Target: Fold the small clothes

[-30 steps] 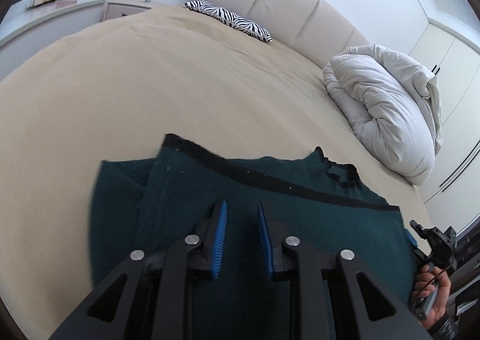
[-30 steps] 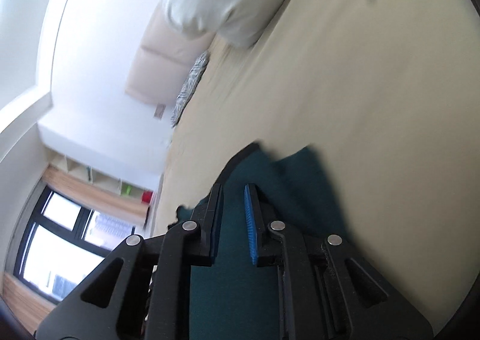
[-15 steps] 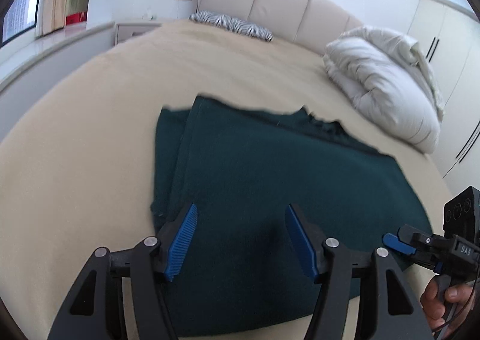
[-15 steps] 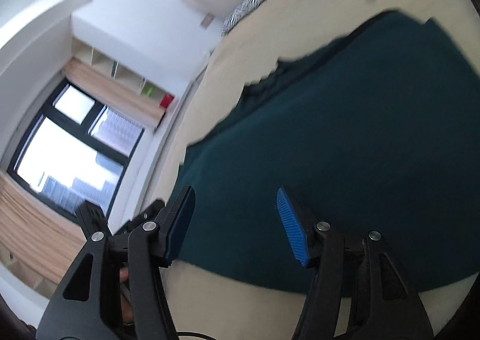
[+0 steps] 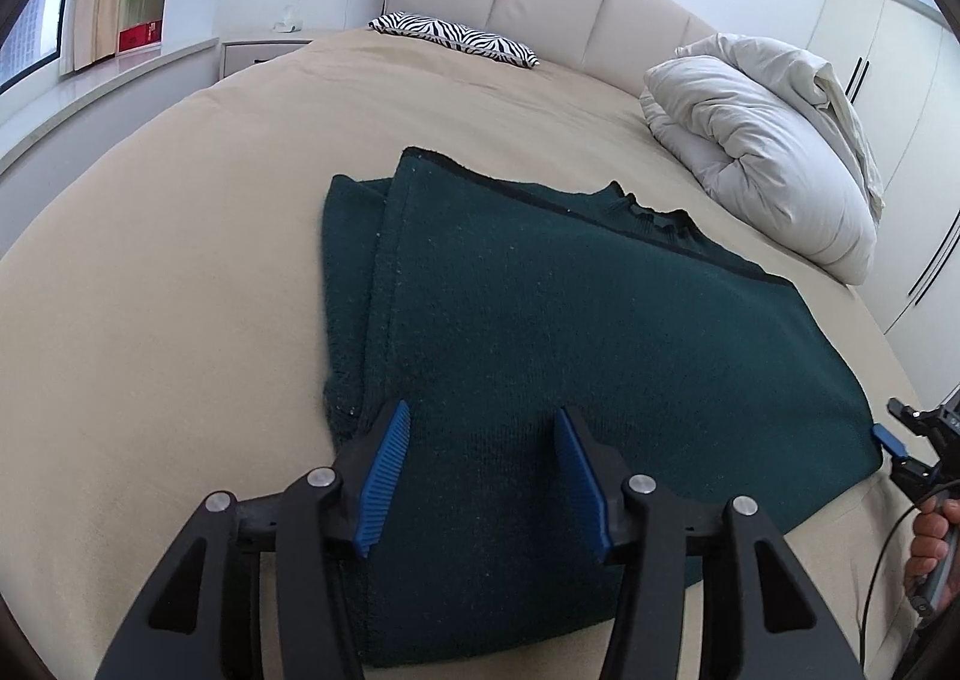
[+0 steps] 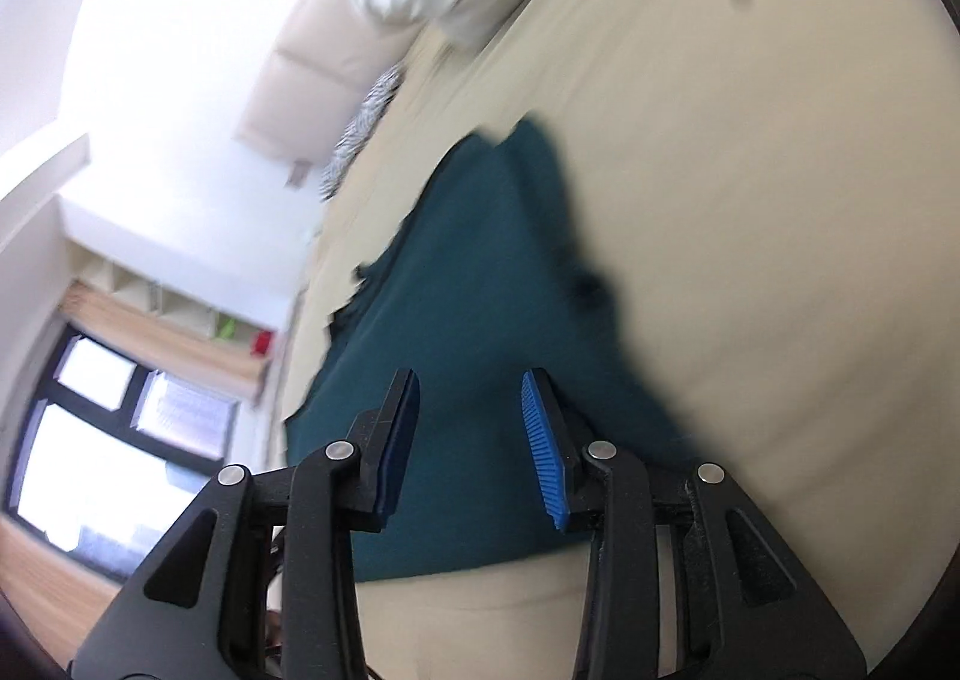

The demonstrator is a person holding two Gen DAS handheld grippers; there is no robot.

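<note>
Bedroom, white walls, wardrobe point(image 5: 888, 98) right. Bed point(image 5: 150, 272) with beige sheet fills view; padded headboard point(image 5: 540, 2), white duvet point(image 5: 762, 140) bundled far right, zebra pillow point(image 5: 456, 33). Green sweater point(image 5: 540, 332) folded flat on bed, near edge. Left tool point(image 5: 483, 476) and right tool point(image 6: 471, 440) part open above it, jaws just been closing, gripping nothing.

Both grippers let go of the folded green sweater point(image 5: 540, 332); left gripper point(image 5: 480, 470) and right gripper point(image 6: 471, 440) now part-closing, nothing between pads.
</note>
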